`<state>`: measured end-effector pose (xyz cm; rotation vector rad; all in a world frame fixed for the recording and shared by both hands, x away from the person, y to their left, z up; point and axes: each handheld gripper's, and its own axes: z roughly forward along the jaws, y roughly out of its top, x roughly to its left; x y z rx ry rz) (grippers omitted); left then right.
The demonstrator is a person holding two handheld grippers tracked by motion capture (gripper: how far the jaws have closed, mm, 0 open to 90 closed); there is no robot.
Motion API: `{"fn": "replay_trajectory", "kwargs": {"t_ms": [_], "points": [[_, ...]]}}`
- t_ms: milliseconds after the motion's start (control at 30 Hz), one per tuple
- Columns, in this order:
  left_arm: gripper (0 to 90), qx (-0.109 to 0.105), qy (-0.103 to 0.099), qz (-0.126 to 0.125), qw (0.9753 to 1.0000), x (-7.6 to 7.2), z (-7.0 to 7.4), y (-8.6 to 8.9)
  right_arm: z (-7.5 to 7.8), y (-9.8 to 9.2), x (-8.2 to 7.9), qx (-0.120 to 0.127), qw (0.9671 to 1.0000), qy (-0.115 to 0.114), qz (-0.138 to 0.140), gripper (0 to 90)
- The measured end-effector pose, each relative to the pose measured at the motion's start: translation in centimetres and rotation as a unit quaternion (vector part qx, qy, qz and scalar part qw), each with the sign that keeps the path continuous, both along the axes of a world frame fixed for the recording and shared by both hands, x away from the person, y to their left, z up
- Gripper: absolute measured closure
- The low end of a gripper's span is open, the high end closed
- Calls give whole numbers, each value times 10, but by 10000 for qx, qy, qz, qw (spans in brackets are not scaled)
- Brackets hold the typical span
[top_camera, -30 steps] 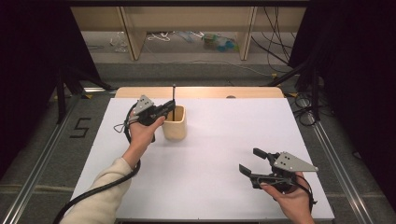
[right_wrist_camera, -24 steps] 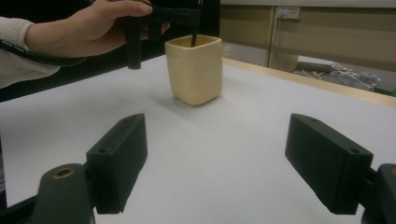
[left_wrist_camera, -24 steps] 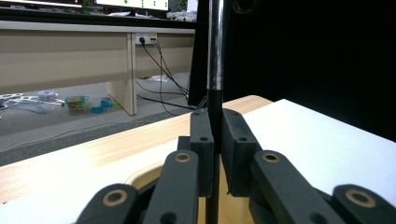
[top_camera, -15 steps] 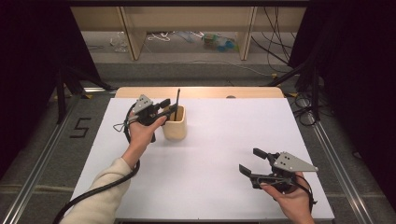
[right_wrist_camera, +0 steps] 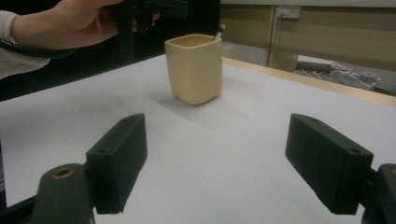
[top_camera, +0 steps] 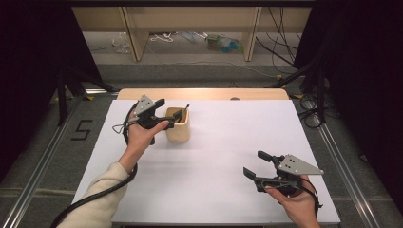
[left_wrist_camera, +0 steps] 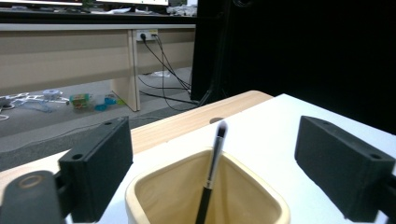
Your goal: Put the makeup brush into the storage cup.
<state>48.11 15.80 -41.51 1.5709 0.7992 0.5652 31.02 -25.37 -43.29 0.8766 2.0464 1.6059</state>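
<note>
High view: cream cup (top_camera: 178, 127) sits on the white tabletop (top_camera: 228, 142) with a brush (top_camera: 183, 112) leaning inside, left gripper (top_camera: 167, 112) right at it. Right gripper (top_camera: 257, 166) is well apart, near the front edge. Left gripper view: fingers wide open around the cup, brush loose between them. Right gripper view: fingers open, holding nothing.

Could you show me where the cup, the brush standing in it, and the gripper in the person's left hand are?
cup (right_wrist_camera: 194, 70), right gripper view, on its front wall.
brush (left_wrist_camera: 215, 156), left gripper view, on its silver neck.
left gripper (top_camera: 167, 110), high view, between its jaw tips.
</note>
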Motion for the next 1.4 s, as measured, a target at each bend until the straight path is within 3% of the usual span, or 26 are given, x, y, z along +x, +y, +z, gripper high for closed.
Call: {"fn": "replay_trajectory", "kwargs": {"t_ms": [533, 867, 1200, 1300, 1333, 1367, 1400], "points": [[118, 148, -27, -197, 9997, -15, 7, 14, 0, 0, 0, -7, 10000, 1, -9, 218], [121, 185, -134, -283, 9993, -24, 13, 17, 0, 1, 1, 41, 10000, 8, 5, 218], [121, 222, -235, -330, 9989, -33, 16, 24, 0, -1, 0, -62, 9999, 95, 13, 217], [129, 165, -244, -318, 9991, -35, 15, 27, -1, 0, 1, 65, 10000, 48, 7, 217], [129, 181, -250, -329, 9990, -36, 15, 28, 0, -1, 1, -57, 9999, 102, 10, 217], [129, 1015, -969, -283, 9897, -28, 20, 40, 0, -1, 1, -59, 9999, 102, 9, 217], [129, 1203, -1082, -292, 9864, -27, 22, 43, 0, -1, 1, -59, 9999, 104, 9, 217]]}}
